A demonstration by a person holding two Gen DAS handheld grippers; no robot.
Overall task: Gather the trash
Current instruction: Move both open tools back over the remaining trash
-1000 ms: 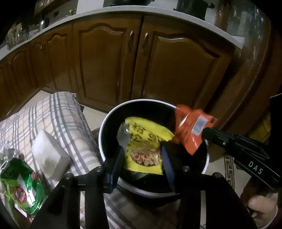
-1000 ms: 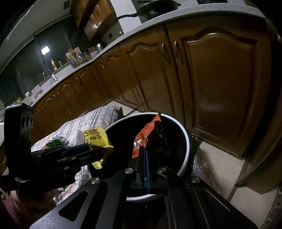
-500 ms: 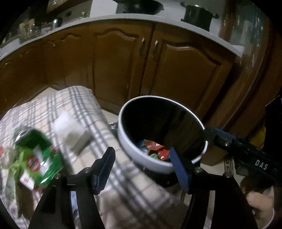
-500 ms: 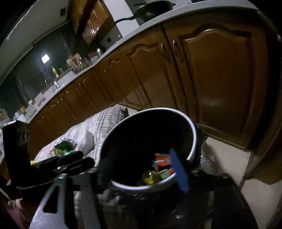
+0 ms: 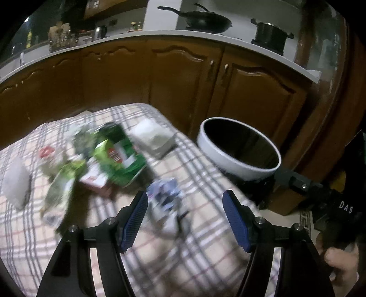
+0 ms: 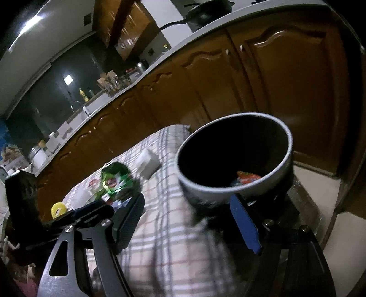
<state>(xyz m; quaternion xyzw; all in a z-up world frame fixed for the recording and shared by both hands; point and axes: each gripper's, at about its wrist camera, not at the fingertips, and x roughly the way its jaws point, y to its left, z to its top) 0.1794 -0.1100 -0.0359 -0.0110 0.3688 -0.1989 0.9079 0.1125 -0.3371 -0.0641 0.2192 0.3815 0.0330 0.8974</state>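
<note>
The bin (image 5: 228, 157), white-rimmed and black inside, stands off the right end of the checked tablecloth (image 5: 205, 251). In the right wrist view an orange wrapper (image 6: 248, 177) lies at the bottom of the bin (image 6: 205, 189). My left gripper (image 5: 185, 201) is open over the cloth, above a blurred blue-and-white wrapper (image 5: 164, 198). Beyond it lie a green packet (image 5: 119, 155) and a white block (image 5: 153, 139). My right gripper (image 6: 187, 201) hangs just in front of the bin, its jaws opening with nothing between them.
Brown cabinet doors (image 5: 183, 91) run behind the table under a counter with a black pan (image 5: 205, 21) and pot (image 5: 271, 34). More litter, a white lump (image 5: 14, 182) and a yellow ring (image 6: 59, 209), lies at the cloth's left. A hand (image 5: 340, 269) holds the right gripper.
Both grippers opened and let a yellow and an orange wrapper drop into the bin. The left gripper then swung left over the tablecloth; the right one drew back from the bin.
</note>
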